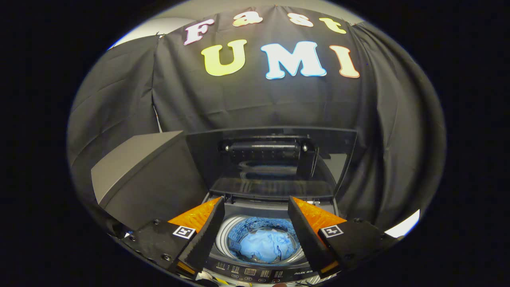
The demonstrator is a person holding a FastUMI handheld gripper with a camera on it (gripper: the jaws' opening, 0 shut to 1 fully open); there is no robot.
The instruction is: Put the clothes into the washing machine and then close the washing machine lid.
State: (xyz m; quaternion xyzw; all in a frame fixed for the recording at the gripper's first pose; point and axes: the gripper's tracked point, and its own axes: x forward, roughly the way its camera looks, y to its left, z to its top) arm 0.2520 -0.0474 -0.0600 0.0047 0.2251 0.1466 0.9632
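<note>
The gripper (256, 207) hangs with its 2 fingers (203, 235) spread wide apart, tips pointing forward and slightly toward each other. Nothing sits between them; the gap is bare and both inner faces are free, touching nothing. The left finger and the right finger look level with one another, each widening back into a blocky mount that carries 1 small square marker on its top face. Both fingers slope down and forward from those mounts, so the whole gripper tilts a little downward. No hand or sleeve can be made out behind them.
</note>
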